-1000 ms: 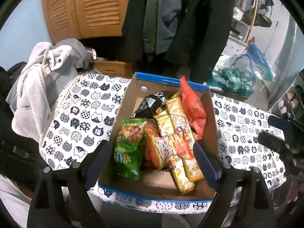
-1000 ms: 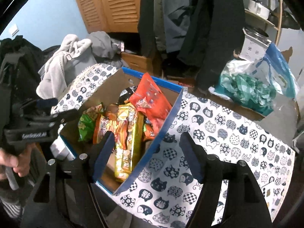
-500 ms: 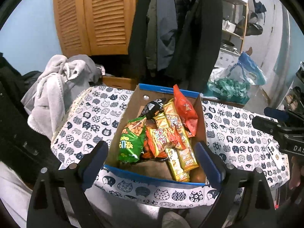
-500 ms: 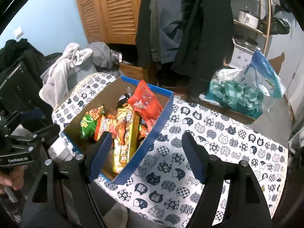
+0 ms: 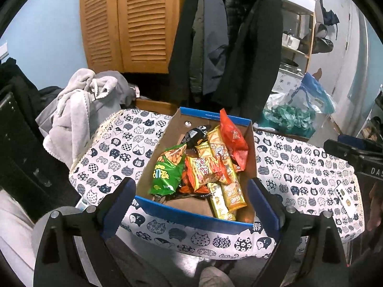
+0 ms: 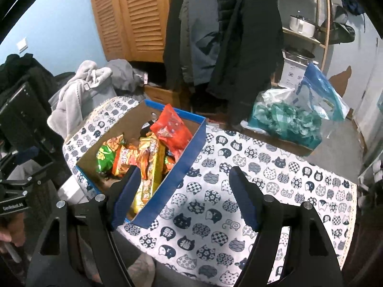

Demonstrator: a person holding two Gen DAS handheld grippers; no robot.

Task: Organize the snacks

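Note:
A cardboard box with blue edges (image 5: pixel 191 215) sits on a table covered by a cat-print cloth (image 5: pixel 299 167). Inside lie a green bag (image 5: pixel 167 174), an orange packet (image 5: pixel 205 169), yellow bars (image 5: pixel 229 193), a red bag (image 5: pixel 233 138) and a black packet (image 5: pixel 196 132). My left gripper (image 5: pixel 191 180) hovers open above the box's near edge, holding nothing. My right gripper (image 6: pixel 185 169) is open too, empty, above the box's blue right wall (image 6: pixel 177 179) and the cloth (image 6: pixel 263 191). Each view catches the other gripper's body at its edge.
Grey fleece clothes (image 5: pixel 76 100) are piled left of the table and dark coats (image 5: pixel 227 47) hang behind it. A plastic bag of teal material (image 6: pixel 287 119) lies beyond the far right corner. A small white device (image 5: pixel 344 197) rests on the cloth at the right.
Both grippers have drawn back and risen from the box, which now looks smaller and farther off. The left jaws stand slightly wider. The snacks have not moved.

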